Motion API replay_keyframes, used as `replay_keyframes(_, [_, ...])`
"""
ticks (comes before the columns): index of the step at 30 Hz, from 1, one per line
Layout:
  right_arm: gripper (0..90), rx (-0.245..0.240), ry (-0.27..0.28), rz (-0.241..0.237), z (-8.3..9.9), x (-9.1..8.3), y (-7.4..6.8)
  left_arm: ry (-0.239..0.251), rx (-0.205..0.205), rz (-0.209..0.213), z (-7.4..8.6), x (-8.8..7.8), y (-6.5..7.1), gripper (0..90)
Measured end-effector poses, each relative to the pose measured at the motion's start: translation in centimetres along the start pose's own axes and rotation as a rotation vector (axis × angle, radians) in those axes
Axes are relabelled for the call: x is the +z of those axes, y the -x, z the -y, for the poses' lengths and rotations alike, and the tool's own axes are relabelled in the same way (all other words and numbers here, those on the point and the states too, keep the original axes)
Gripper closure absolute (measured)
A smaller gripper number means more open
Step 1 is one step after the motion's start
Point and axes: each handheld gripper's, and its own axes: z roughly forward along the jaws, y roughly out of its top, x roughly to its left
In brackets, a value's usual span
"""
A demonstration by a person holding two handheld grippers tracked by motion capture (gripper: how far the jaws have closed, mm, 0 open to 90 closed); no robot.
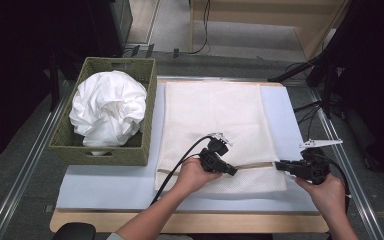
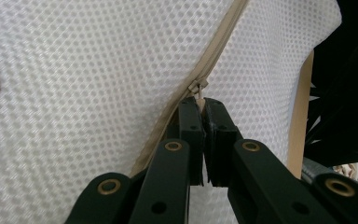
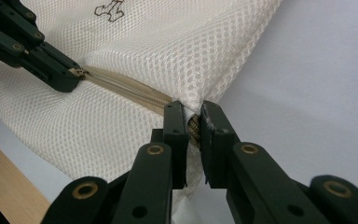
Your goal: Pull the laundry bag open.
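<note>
A white mesh laundry bag (image 1: 215, 120) lies flat on the pale blue mat. A beige zipper (image 1: 256, 164) runs across the bag near its front edge. My left gripper (image 1: 234, 171) rests on that zipper, and in the left gripper view it (image 2: 202, 103) is shut on the small zipper pull (image 2: 198, 87). My right gripper (image 1: 279, 164) is at the bag's right edge. In the right gripper view it (image 3: 193, 112) is shut on the mesh at the zipper's end (image 3: 194, 125), with the left gripper (image 3: 77, 74) farther along the zipper (image 3: 126, 88).
A green woven basket (image 1: 145, 150) stands to the left of the bag, with a bundle of white cloth (image 1: 108, 107) in it. The blue mat (image 1: 110, 182) covers the table, whose wooden front edge (image 1: 190, 221) shows near the person's forearms. Cables lie at the right.
</note>
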Motion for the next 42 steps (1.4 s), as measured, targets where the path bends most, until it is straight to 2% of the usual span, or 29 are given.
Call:
replay_keyframes(12, [82.5, 0.002, 0.005, 0.005, 0.0, 0.0, -0.2, 0.016, -0.004, -0.007, 0.1, -0.1, 0.2, 87.9])
replay_keyframes(17, [82.6, 0.003, 0.003, 0.007, 0.0, 0.0, -0.2, 0.007, 0.002, -0.011, 0.0, -0.4, 0.3, 87.9])
replay_keyframes(35, [82.5, 0.0, 0.002, 0.006, 0.1, 0.1, 0.0, 0.005, -0.013, 0.0, 1.0, -1.8, -0.4, 87.9])
replay_keyframes(42, [82.6, -0.009, 0.0, 0.006, 0.1, 0.2, -0.1, -0.001, -0.019, 0.004, 1.2, -1.4, -0.6, 87.9])
